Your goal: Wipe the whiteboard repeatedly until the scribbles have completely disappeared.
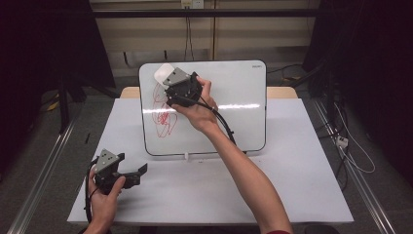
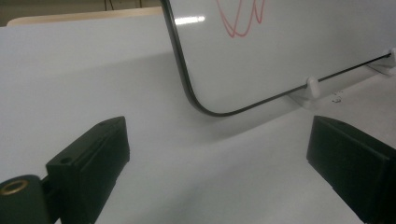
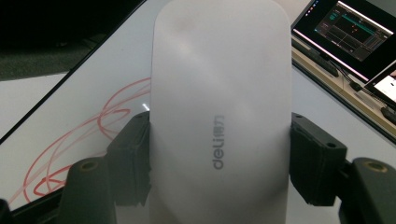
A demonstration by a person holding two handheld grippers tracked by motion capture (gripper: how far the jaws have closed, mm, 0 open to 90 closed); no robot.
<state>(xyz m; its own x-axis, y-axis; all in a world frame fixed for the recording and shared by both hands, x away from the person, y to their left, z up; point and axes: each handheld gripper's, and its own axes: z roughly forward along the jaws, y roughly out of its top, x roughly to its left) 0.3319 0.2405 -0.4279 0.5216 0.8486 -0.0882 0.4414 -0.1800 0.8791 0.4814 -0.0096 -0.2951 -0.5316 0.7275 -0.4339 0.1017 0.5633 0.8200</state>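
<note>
High view: the right gripper (image 1: 168, 78) sits in the upper middle of the frame, over the top left corner of a whiteboard (image 1: 234, 112) that leans back on the desk (image 1: 292, 185). Its jaws are clamped on a white eraser (image 1: 163, 74), one on each long side, as the right gripper view shows with the eraser (image 3: 219, 107) filling the centre of the frame and the board below it. Red scribbles (image 1: 163, 107) run down the left part of the board, just under the eraser; whether the eraser touches the board right now I cannot tell.

The eraser looks like a light, stiff plastic shell with a smooth, rounded back, so it could slip if gripped near its curved ends. The hold across its straight sides, near the middle, seems the safest place, and it keeps the wiping face free.

At the lower left of the high view the left gripper (image 1: 134, 174) rests low over the desk with its jaws apart and nothing between them; the left gripper view shows the bare desk (image 2: 93, 70) and the board's lower corner (image 2: 201, 105) ahead. The board stands on small white feet (image 2: 312, 86) and might shift or tip back under a hard push. The right gripper's cable (image 1: 221, 122) hangs across the board face and could drag through the wiping path.
</note>
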